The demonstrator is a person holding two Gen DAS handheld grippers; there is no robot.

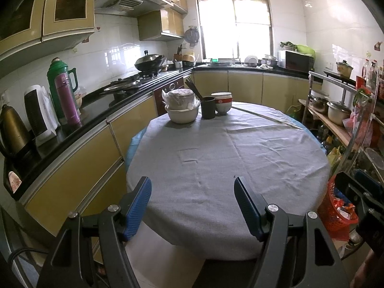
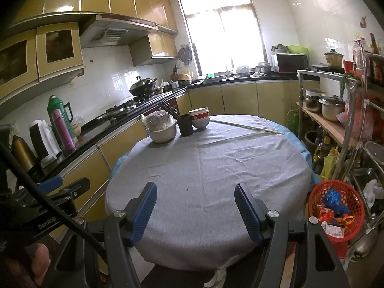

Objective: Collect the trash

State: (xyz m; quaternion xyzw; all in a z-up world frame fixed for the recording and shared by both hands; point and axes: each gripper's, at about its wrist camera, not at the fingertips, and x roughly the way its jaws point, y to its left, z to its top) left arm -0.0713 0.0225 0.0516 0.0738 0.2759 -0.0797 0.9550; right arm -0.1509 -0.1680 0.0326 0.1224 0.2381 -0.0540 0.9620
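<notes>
A red mesh basket point(image 2: 336, 206) holding blue and orange wrappers stands low at the right of the round table point(image 2: 206, 168); the left wrist view shows the basket point(image 1: 336, 211) too. My left gripper point(image 1: 192, 184) hangs open over the table's near edge, nothing between its blue pads. My right gripper point(image 2: 195, 189) is open beside it, also with nothing between its pads. The grey tablecloth point(image 1: 228, 156) carries no loose scraps that I can make out, only small dark specks point(image 2: 186, 188).
At the table's far side stand stacked bowls point(image 1: 182, 108), a dark cup with chopsticks point(image 1: 207, 106), a red-and-white bowl point(image 1: 222, 102) and a long pair of chopsticks point(image 2: 247, 126). A kitchen counter point(image 1: 72, 129) runs along the left. A cluttered metal shelf rack point(image 2: 348, 124) stands right.
</notes>
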